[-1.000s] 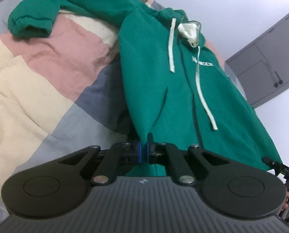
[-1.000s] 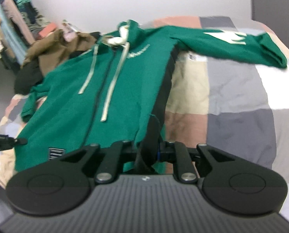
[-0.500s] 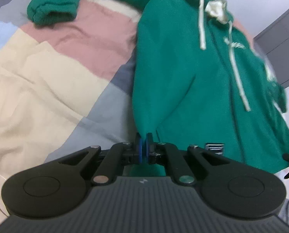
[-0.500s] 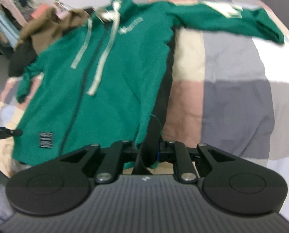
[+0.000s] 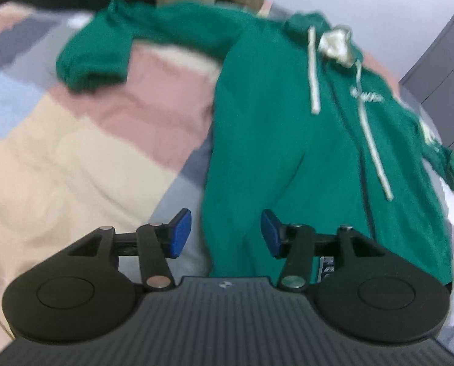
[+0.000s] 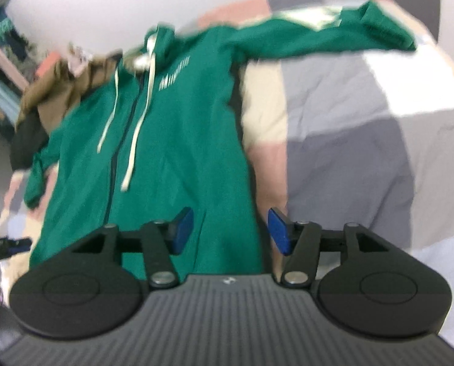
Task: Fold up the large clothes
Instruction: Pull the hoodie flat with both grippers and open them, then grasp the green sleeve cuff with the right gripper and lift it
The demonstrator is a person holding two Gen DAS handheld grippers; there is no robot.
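Observation:
A green zip hoodie with white drawstrings lies front up on a patchwork bedspread, both sleeves spread out sideways. My left gripper hovers over the hoodie's bottom left hem corner; its jaws are opening, and the blue pads stand apart from the cloth that lies between them. In the right wrist view the hoodie runs away from my right gripper, which is over the bottom right hem corner. Its jaws are opening too, pads clear of the fabric.
Brown and dark clothes are piled at the bed's far corner beyond the hood. A grey cabinet stands against the white wall. The bedspread stretches wide to the right of the hoodie. A hand with the other gripper shows at the left edge.
Both grippers were shut on the hem corners of the hoodie; both have now let go and their jaws stand apart. The hem lies down on the bed.

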